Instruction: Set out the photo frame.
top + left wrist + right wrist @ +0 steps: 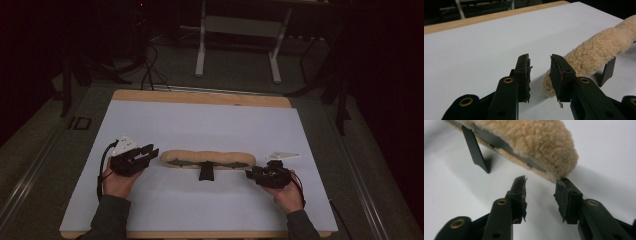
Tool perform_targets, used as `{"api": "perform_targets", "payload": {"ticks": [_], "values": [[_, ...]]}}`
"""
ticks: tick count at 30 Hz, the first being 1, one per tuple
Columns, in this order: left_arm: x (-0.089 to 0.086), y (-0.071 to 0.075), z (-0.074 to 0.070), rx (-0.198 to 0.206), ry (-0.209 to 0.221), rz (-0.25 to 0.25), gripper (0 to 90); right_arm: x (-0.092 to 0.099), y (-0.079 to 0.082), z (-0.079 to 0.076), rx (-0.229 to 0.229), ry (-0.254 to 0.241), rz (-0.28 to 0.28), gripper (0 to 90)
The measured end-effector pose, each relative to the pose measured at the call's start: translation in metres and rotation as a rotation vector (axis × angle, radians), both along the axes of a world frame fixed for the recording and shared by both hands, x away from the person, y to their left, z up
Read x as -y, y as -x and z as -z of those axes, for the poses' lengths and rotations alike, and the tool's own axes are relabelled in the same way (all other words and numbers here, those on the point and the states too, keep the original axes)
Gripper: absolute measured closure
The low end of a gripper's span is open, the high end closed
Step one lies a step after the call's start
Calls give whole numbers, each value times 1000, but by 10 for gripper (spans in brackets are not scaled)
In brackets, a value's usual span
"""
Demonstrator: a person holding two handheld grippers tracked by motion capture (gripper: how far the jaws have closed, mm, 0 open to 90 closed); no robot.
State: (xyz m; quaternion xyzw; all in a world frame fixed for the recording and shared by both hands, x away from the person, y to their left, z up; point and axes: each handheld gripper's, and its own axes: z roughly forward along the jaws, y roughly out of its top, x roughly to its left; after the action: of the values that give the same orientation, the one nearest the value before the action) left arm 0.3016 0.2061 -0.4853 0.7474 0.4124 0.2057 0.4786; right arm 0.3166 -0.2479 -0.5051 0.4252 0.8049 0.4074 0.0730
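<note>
Two handheld grippers, left gripper (148,154) and right gripper (251,173): black bodies, black angular jaws with brass-coloured rivets and ragged dark pads (525,72); a pale grey three-cornered plate (125,144) on top of each; black cable (101,165) trailing beside each plate; dark grey-green sleeves (111,220)

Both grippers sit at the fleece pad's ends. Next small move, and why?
Probably ease both grippers inward. The left gripper and right gripper each have jaws apart, with the fleece pad end just ahead or beside one jaw, not between the pads.
</note>
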Motion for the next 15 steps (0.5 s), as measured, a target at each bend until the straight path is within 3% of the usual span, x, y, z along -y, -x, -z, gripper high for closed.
{"api": "perform_targets", "payload": {"ticks": [7, 15], "values": [[3, -4, 5, -15, -19, -3, 735, -2, 0, 0, -3, -8, -2, 770], [6, -9, 10, -24, -38, -2, 802, -7, 2, -3, 33, -6, -2, 898]]}}
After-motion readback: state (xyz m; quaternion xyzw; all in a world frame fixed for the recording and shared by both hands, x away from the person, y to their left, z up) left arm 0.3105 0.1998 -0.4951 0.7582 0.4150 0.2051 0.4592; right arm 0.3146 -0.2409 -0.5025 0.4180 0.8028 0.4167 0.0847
